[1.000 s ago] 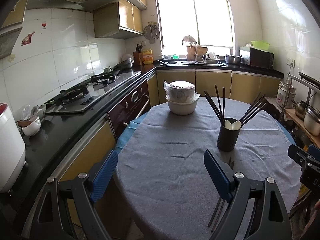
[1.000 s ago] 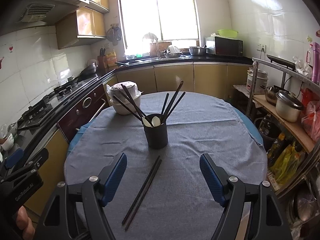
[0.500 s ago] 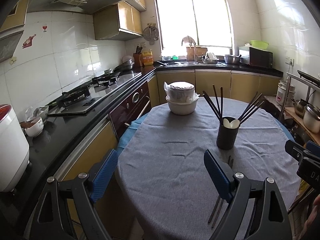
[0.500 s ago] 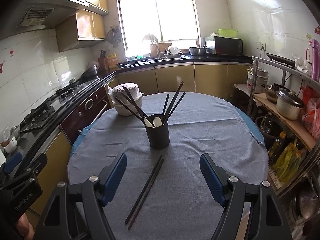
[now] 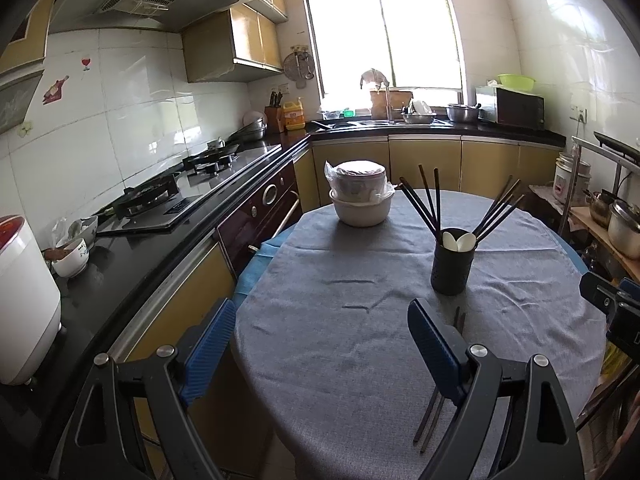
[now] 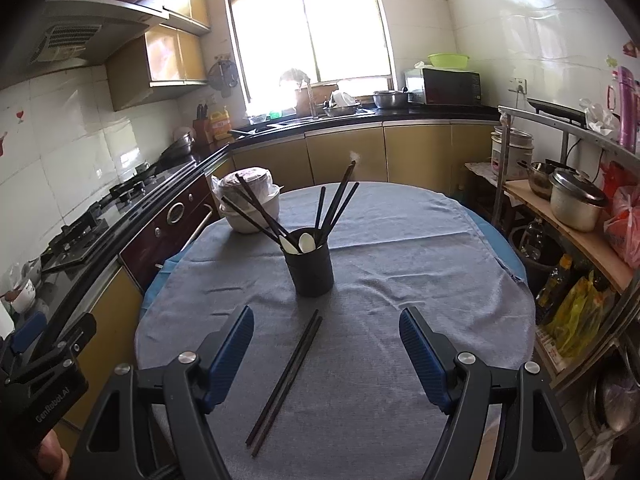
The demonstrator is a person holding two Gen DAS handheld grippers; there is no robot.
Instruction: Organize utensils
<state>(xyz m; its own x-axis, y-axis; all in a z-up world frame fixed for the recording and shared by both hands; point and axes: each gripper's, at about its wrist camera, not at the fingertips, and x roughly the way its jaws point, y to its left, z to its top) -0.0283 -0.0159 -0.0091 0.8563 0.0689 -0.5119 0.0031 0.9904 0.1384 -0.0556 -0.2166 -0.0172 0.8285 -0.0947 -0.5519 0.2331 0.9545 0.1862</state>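
Loose chopsticks [image 6: 286,380] unobstructed, right view

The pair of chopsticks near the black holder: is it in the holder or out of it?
Out. The pair of chopsticks lies flat on the grey tablecloth, in front of the black holder and apart from it, while other chopsticks stand inside.

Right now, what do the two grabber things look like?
Both are alike: the left gripper and the right gripper each have two black frame arms with triangle cut-outs and round silver bolts. Their fingers wear ribbed blue pads. In the right wrist view, the left gripper's black body shows at the edge with white lettering on it.
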